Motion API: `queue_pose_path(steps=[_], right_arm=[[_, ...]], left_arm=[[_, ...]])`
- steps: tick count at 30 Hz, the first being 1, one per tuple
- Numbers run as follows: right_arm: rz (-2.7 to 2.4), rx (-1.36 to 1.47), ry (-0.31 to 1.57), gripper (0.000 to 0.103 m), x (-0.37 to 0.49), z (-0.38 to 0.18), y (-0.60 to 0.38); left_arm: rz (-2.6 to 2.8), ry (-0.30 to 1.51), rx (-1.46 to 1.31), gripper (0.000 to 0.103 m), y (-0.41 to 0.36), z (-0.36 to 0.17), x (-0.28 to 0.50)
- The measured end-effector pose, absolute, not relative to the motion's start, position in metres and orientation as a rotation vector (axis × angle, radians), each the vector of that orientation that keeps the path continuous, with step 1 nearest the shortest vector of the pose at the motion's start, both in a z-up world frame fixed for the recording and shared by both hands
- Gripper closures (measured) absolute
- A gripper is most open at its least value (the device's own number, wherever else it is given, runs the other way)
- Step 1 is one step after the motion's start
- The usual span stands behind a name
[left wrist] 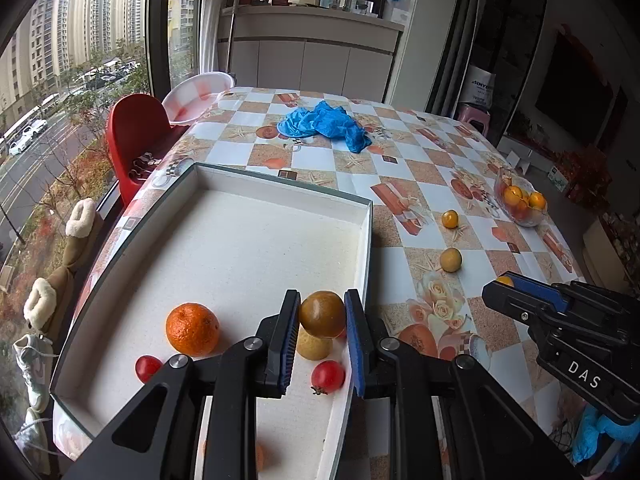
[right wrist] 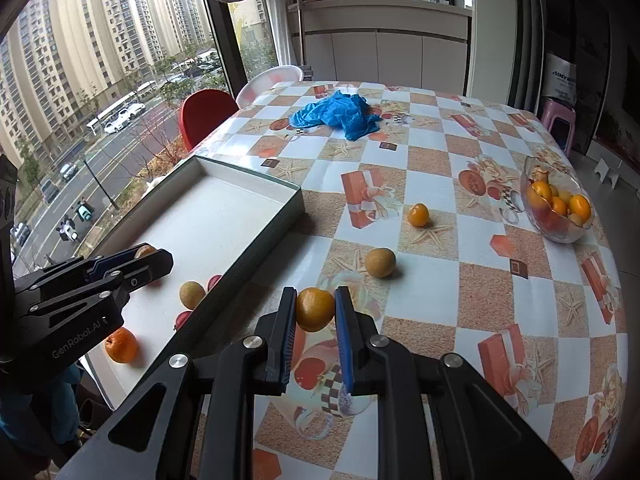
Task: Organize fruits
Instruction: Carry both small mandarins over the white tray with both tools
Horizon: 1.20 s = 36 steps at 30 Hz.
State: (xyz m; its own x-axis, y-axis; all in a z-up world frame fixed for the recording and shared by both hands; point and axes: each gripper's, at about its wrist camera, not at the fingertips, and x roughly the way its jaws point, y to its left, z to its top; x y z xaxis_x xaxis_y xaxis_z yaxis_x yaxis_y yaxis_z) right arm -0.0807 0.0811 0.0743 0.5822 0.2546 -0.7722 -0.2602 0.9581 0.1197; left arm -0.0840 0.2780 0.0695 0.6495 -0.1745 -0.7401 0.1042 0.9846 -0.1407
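The far half of the white tray (left wrist: 240,240) lies bare. Its near end is crowded (orange (left wrist: 193,329), cherry tomatoes (left wrist: 328,376)). Two loose fruits (right wrist: 380,263) dot the tablecloth (right wrist: 460,300).

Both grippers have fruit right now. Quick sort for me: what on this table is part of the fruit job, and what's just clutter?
Job:
- white tray, holding an orange and cherry tomatoes
- brown fruit in left gripper
- yellow fruit in right gripper
- two loose fruits on the table
- glass fruit bowl

Clutter:
- blue gloves
- red chair
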Motion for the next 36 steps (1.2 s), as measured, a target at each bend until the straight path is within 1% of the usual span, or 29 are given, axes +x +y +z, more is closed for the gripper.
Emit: queue_pose_path(steps=[11, 20, 36], right_arm=[[0.383, -0.035, 0.916, 0.082, -0.061, 0.082, 0.128], [0.439, -0.074, 0.937, 0.083, -0.047, 0.077, 0.163], [0.442, -0.075, 0.971, 0.083, -0.033, 0.065, 0.172]], left_arm=[[-0.102, 0.834, -0.156, 0.079, 0.315, 0.072, -0.069], [-0.097, 0.821, -0.147, 0.079, 0.321, 0.073, -0.059], [-0.083, 0.846, -0.164, 0.079, 0.331, 0.06, -0.048]])
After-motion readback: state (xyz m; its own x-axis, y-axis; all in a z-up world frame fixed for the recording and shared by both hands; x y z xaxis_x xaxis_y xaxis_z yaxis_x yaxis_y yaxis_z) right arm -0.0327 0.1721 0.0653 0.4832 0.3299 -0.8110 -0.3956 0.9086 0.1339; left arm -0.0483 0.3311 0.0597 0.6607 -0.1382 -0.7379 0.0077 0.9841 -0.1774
